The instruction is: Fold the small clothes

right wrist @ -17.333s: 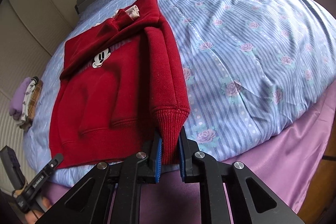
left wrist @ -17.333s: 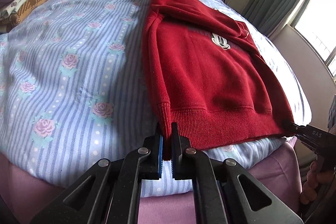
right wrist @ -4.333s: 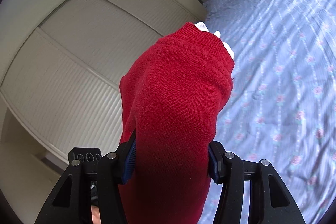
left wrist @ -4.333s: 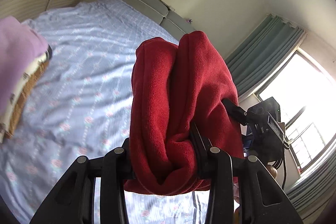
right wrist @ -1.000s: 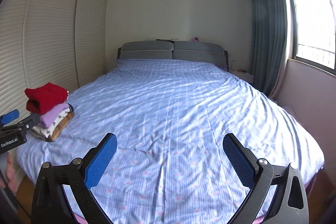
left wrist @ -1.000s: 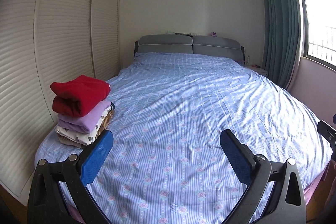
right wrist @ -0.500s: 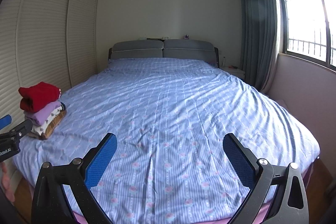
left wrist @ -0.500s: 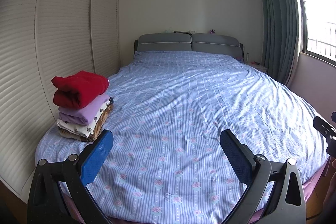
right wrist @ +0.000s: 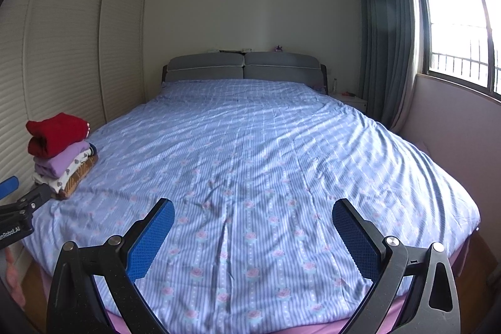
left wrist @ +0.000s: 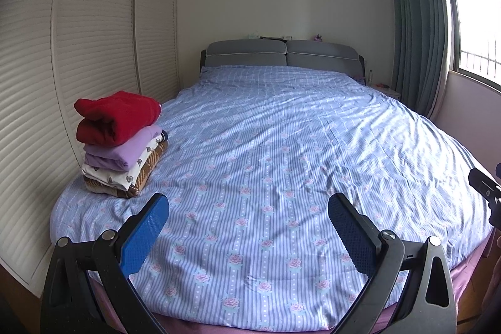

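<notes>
A folded red sweatshirt (left wrist: 117, 117) tops a stack of folded clothes (left wrist: 125, 168) at the bed's near left corner; in the right wrist view the red sweatshirt (right wrist: 58, 133) and stack (right wrist: 64, 174) sit far left. My left gripper (left wrist: 247, 218) is open and holds nothing, hovering over the foot of the bed, to the right of the stack. My right gripper (right wrist: 252, 219) is open too, with nothing between its blue pads (right wrist: 150, 240). The left gripper's tip (right wrist: 18, 205) shows at the left edge of the right wrist view.
The bed (left wrist: 281, 146) wears a blue striped cover with pink roses and has a grey headboard (left wrist: 281, 52). Louvred wardrobe doors (left wrist: 78, 52) line the left wall. Green curtains (right wrist: 385, 52) and a window (right wrist: 460, 30) stand at the right.
Both grippers have pulled back slightly from the bed and stayed open. The stack of clothes has not moved.
</notes>
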### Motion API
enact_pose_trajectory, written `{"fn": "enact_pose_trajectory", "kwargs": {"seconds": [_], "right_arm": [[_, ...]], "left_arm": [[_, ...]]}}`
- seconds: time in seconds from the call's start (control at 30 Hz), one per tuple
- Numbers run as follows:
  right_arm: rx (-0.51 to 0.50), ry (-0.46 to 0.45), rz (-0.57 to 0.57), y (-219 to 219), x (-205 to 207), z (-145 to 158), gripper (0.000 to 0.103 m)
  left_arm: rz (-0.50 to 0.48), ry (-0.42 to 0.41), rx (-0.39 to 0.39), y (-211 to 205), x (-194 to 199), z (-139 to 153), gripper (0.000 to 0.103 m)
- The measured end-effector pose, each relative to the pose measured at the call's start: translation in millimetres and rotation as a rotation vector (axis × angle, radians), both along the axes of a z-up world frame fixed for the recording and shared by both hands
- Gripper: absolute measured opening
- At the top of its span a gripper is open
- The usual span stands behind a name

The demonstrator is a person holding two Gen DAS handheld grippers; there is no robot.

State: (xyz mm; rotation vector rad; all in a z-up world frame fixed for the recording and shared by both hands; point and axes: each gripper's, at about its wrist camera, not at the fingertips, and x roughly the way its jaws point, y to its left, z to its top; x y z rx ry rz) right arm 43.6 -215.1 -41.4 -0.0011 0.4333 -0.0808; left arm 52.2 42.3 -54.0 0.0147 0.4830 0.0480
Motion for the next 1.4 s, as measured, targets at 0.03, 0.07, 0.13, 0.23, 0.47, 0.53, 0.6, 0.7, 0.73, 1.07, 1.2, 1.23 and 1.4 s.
{"fn": "enact_pose_trajectory", "kwargs": {"seconds": [0.03,0.07,0.13,0.23,0.47,0.53,0.6,0.7,0.73,1.07,1.2,1.23,1.4], "right_arm": [[0.0,-0.001,-0.001,-1.0,0.3,0.4,0.102],[0.001,-0.002,-0.004,-1.3,0.1,0.2,0.102],[0.002,-0.001,-0.006,-2.2,0.6,-0.6,0.102],[0.003,0.002,-0.01,-3.4,1.9,-1.5,0.102],[0.008,0.01,-0.004,-4.9,5.9,-2.4,0.102],[0.005,0.009,-0.005,-4.7,6.4,-2.9,0.102],[0.001,0.005,-0.005,-4.9,6.7,-3.4,0.102],[0.001,0.009,-0.006,-4.5,7.1,-4.0,0.102],[0.0,0.008,-0.007,-4.4,7.2,-3.9,0.102],[0.002,0.012,-0.004,-4.5,9.2,-5.3,0.102],[0.002,0.011,-0.003,-4.7,10.0,-5.9,0.102],[0.004,0.012,-0.004,-4.6,10.1,-5.9,0.102],[0.005,0.014,-0.003,-4.5,10.2,-6.8,0.102]], "left_arm": [[-0.001,0.0,0.001,0.0,0.0,0.4,0.103],[-0.001,-0.002,0.002,-0.1,0.0,0.7,0.103],[0.002,-0.003,0.008,-0.5,0.5,1.4,0.103],[0.001,0.0,0.007,-0.4,1.8,1.0,0.103],[0.0,0.003,0.014,-1.0,2.7,-0.8,0.103],[-0.002,0.004,0.011,-1.1,3.3,-2.1,0.103],[-0.001,0.008,0.011,-1.2,4.3,-3.6,0.103],[-0.003,0.016,0.007,-1.0,6.2,-6.0,0.103],[-0.003,0.017,0.009,-1.3,6.6,-6.3,0.103],[0.001,0.014,0.012,-1.1,7.1,-6.5,0.103],[0.001,0.014,0.011,-1.5,7.1,-6.6,0.103],[-0.001,0.014,0.011,-1.1,7.3,-6.3,0.103],[-0.008,0.007,0.01,-1.7,5.9,-4.4,0.103]]}}
